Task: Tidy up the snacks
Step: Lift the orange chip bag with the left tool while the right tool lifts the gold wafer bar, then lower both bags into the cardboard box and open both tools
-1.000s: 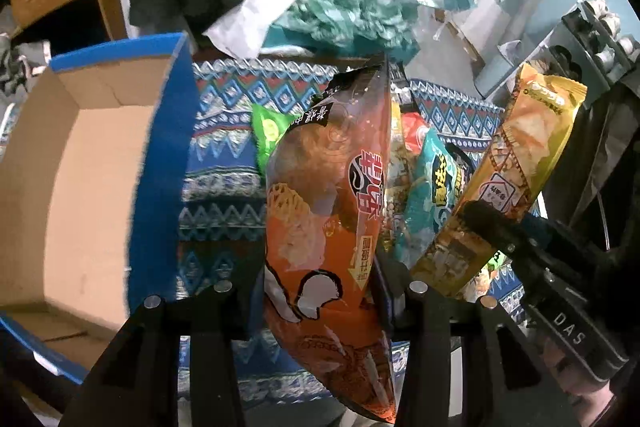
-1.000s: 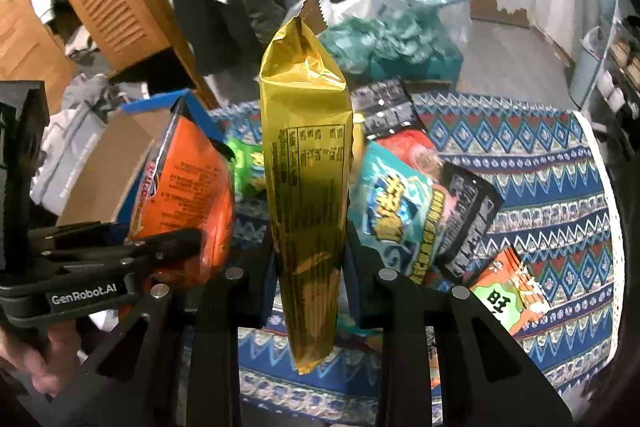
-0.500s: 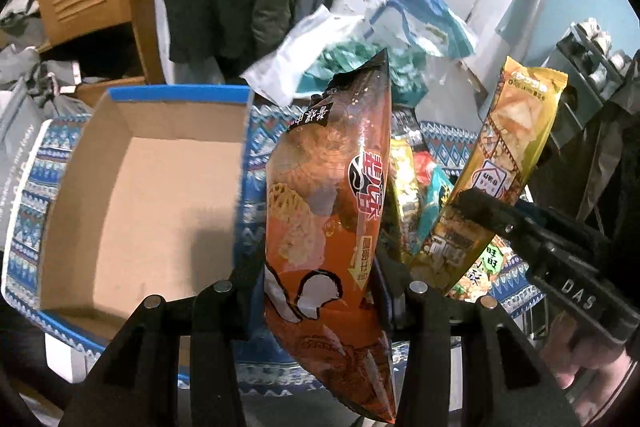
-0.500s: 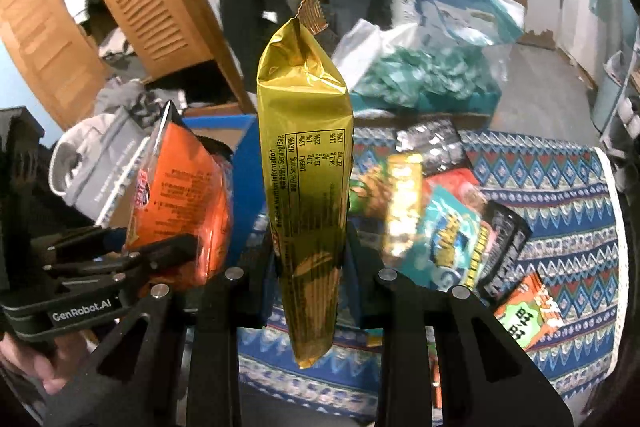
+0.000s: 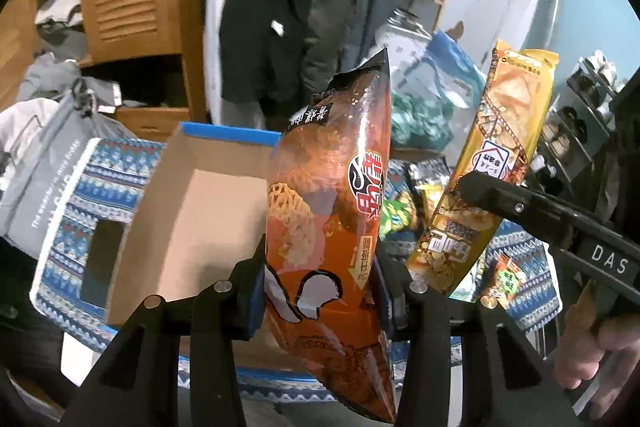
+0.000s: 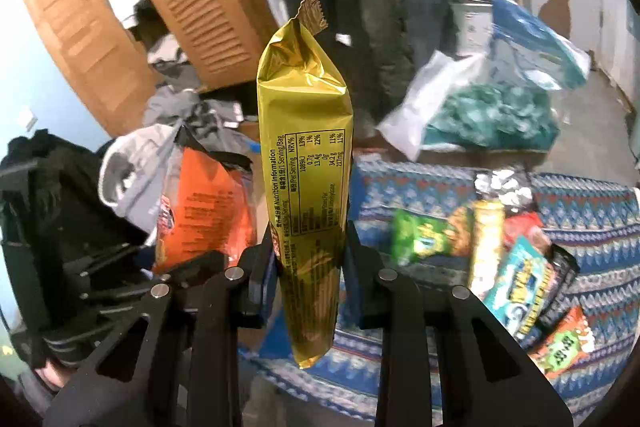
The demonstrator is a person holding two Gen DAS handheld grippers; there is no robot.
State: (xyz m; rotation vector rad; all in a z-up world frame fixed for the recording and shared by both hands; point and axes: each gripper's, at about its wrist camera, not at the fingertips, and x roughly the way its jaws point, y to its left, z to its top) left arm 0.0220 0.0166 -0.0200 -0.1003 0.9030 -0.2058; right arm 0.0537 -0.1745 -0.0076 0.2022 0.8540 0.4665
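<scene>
My left gripper (image 5: 320, 291) is pinching an orange snack bag (image 5: 332, 211) across its lower half, both fingers pressed against its sides. The bag stands upright between them, its black-edged top up and its bottom corner hanging below the fingers. Behind and to the left of it lies an open cardboard box (image 5: 192, 219) with a blue rim, resting on a patterned blue cloth (image 5: 92, 187). The bag is in the air in front of the box's right wall, not inside it.

My right gripper (image 6: 310, 267) is clamped on a long gold packet (image 6: 306, 163), gripping it a little below the middle. The packet stands upright, printed nutrition panel facing the camera, its torn-looking top flap tipped to the right. In the left wrist view the same gold packet (image 5: 496, 167) shows its picture side, tilted, held by the right gripper (image 5: 468, 187) well above the cloth.

From the right wrist view the orange bag (image 6: 204, 211) sits to the left of the gold packet, held by the left gripper (image 6: 188, 267). To the right, a heap of loose snacks (image 6: 492, 259) lies on the cloth (image 6: 600, 227): a green packet, a yellow one, a teal one and an orange one near the edge. A clear bag of teal-wrapped things (image 6: 488, 115) sits beyond the cloth.
</scene>
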